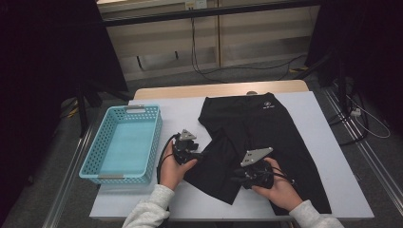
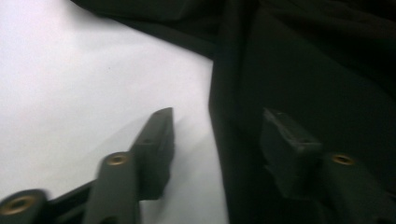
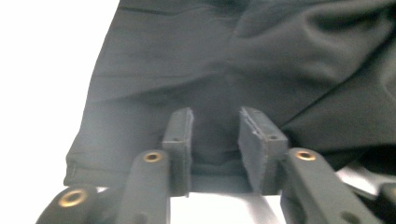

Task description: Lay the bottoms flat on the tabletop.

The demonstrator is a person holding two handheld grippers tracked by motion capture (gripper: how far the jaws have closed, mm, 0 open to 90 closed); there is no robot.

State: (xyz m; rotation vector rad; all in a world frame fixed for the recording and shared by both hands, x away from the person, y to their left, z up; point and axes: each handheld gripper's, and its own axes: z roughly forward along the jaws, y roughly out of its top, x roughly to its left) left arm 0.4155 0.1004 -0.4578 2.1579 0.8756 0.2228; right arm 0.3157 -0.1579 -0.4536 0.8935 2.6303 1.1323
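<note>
A pair of black shorts (image 1: pixel 259 137) in soft, matte, creased fabric is lying spread across the middle of the white-covered table (image 1: pixel 332 156), one leg folded over toward 7 o'clock. The left claw (image 1: pixel 197 154) is hovering at the folded leg's 9 o'clock edge, its flat black jaws standing apart, one over the white cover and one over the cloth. The right claw (image 1: pixel 236 175) is sitting at the folded hem near 6 o'clock, its jaws parted with fabric between them, unpressed. A turquoise perforated plastic basket (image 1: pixel 102 142) is resting at 9 o'clock.
</note>
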